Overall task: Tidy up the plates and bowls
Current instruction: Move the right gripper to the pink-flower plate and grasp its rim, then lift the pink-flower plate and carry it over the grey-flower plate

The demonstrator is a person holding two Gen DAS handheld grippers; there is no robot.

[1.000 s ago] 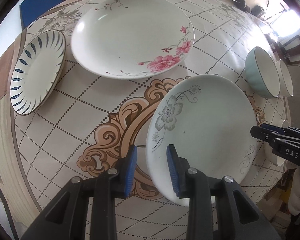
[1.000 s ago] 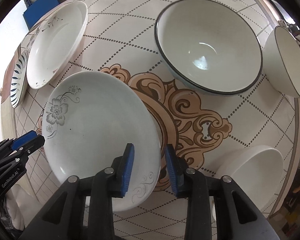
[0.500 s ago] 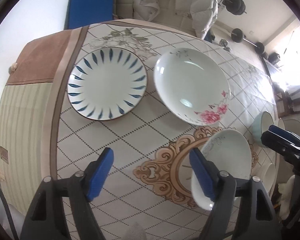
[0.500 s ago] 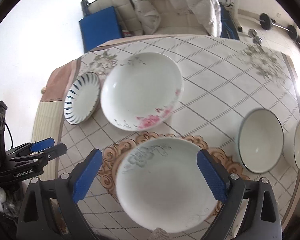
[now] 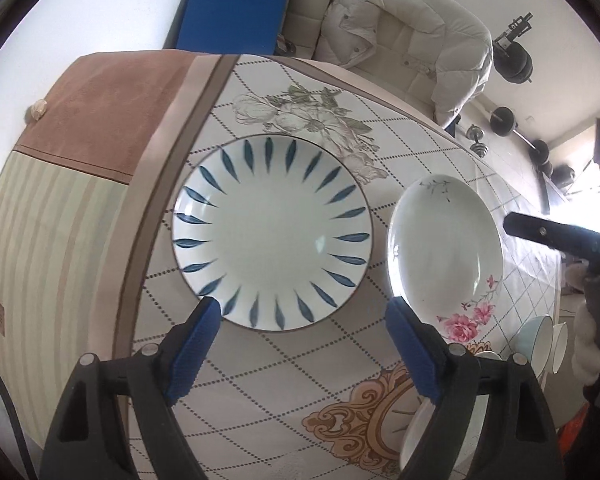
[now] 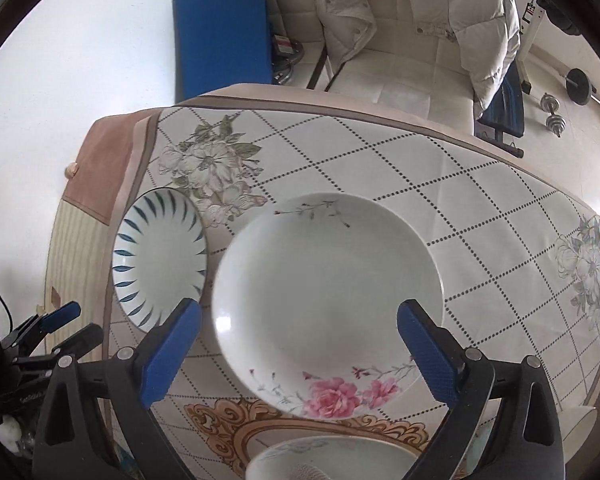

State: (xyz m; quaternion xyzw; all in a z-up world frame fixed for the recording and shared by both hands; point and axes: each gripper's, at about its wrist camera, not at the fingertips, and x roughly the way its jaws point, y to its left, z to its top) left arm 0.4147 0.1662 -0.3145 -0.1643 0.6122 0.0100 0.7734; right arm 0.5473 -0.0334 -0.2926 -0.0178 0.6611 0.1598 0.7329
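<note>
Both grippers have let go of the grey-flower plate (image 6: 332, 458) and swung over toward the table's far corner, jaws now spread wide with nothing between them. That plate sits flat on the tablecloth (image 6: 480, 208), only its rim peeking in at the bottom of the right view. The left gripper (image 5: 300, 344) hangs over the blue-leaf plate (image 5: 272, 236), and the right gripper (image 6: 300, 352) over the big pink-flower plate (image 6: 328, 292). Those two plates lie just beside each other. A couple of bowls (image 5: 540, 340) show at the right edge.
</note>
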